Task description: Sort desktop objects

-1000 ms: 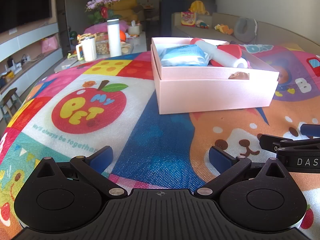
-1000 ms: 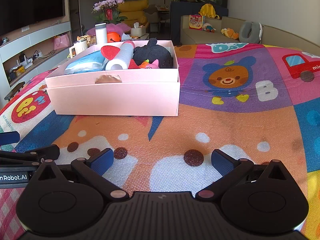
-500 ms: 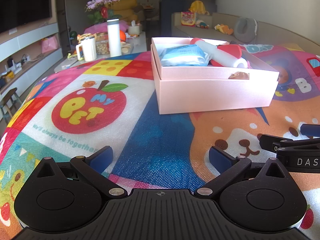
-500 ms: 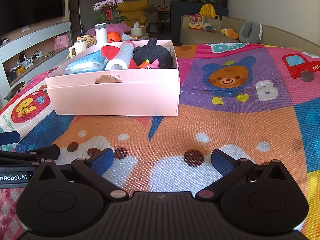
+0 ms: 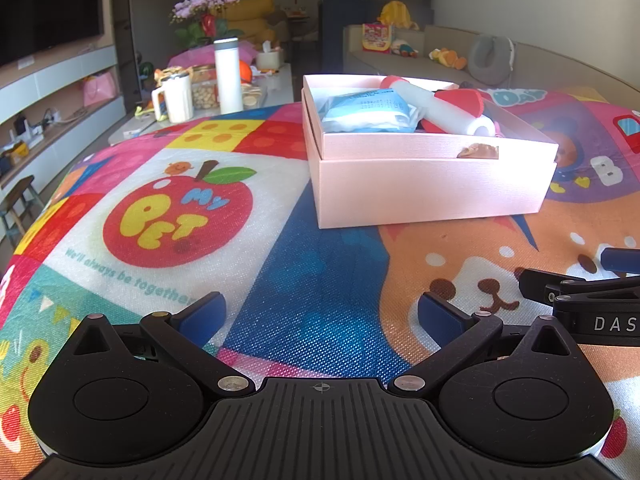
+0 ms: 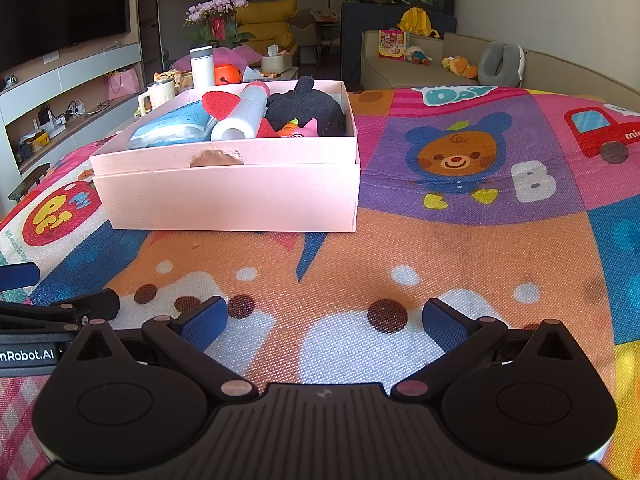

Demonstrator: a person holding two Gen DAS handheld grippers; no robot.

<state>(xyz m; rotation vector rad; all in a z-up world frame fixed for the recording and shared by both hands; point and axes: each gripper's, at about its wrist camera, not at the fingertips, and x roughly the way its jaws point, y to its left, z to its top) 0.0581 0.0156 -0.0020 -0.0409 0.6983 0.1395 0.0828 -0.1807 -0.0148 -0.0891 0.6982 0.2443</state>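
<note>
Both claws — left claw (image 5: 320, 316) and right claw (image 6: 325, 320) — rest spread and empty on the bright cartoon-printed mat over the tabletop (image 5: 328, 248), the filled pale pink cardboard box (image 6: 232, 196) well ahead, a beige sofa (image 6: 432, 64) behind.

You are facing bare mat (image 6: 400, 248) running clear up to the box (image 6: 240, 196), whose near wall is blocking a low approach; right of it, the mat is lying open.

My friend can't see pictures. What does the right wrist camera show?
A pink box sits on a colourful mat, holding a black plush, a white roll and a blue packet. The right gripper is in front, jaws open and empty.
</note>
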